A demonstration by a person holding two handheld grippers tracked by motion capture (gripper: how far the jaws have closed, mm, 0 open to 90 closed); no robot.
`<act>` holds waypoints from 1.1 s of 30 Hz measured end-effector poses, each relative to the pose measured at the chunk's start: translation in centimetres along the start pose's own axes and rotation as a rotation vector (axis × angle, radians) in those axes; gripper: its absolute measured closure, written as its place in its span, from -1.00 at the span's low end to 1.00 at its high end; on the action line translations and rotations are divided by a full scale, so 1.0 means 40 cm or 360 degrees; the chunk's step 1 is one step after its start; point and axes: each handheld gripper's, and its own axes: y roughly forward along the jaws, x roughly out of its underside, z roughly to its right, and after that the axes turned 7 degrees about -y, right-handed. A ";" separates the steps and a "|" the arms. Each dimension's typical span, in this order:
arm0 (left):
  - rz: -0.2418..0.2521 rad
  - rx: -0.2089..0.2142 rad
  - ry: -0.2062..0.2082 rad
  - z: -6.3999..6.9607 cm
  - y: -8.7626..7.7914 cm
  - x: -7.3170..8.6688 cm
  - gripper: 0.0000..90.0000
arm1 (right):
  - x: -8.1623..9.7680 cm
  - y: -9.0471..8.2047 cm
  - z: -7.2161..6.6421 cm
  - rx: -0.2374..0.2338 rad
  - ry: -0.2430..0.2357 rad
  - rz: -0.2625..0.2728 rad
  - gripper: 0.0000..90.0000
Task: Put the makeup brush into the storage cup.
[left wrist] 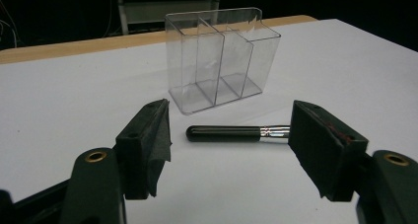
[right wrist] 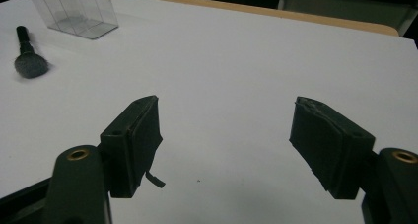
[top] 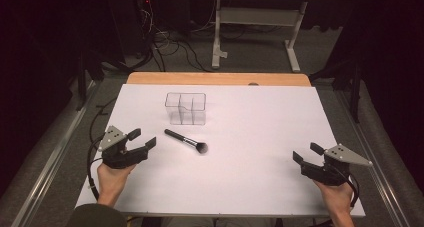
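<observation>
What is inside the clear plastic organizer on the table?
Nothing: all compartments of the clear organizer look empty through its walls. The makeup brush lies outside it, on the table.

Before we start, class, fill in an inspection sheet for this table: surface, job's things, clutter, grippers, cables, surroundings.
Surface: white table top, a wooden edge along the far side.
Job's things: clear organiser with three compartments, upright, all empty; brush lying flat just in front of it, apart from it, bristles toward the right side.
Clutter: nothing seen.
Grippers: left gripper open, resting near the brush handle; right gripper open, at the right edge, nothing between its jaws.
Cables: one trails from each gripper; a tangle lies on the floor beyond the table.
Surroundings: dark room, white frame legs behind.
</observation>
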 end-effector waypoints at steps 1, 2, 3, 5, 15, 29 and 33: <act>0.0000 0.0000 0.0000 0.000 0.000 0.000 -0.28 | 0.000 0.000 0.000 0.0000 0.0000 0.0000 -0.35; -0.0002 0.0001 0.0002 0.000 -0.001 0.000 -0.28 | 0.000 0.000 0.000 0.0004 0.0001 0.0001 -0.35; -0.0007 0.0003 0.0006 0.000 -0.003 0.000 -0.28 | -0.001 0.000 0.000 0.0006 0.0006 0.0001 -0.35; -0.0006 0.0000 0.0005 -0.002 -0.006 0.001 -0.28 | -0.004 0.001 0.001 0.0005 0.0004 0.0009 -0.35; -0.0008 0.0002 -0.0007 0.000 -0.003 0.002 -0.28 | -0.003 0.003 -0.001 0.0006 0.0001 -0.0005 -0.35; 0.0000 -0.0001 -0.0008 0.002 -0.006 0.000 -0.27 | -0.004 0.004 -0.003 0.0009 -0.0017 -0.0011 -0.34; 0.0010 0.0000 -0.0015 0.002 -0.006 -0.001 -0.28 | -0.003 0.004 -0.003 0.0009 -0.0009 -0.0012 -0.34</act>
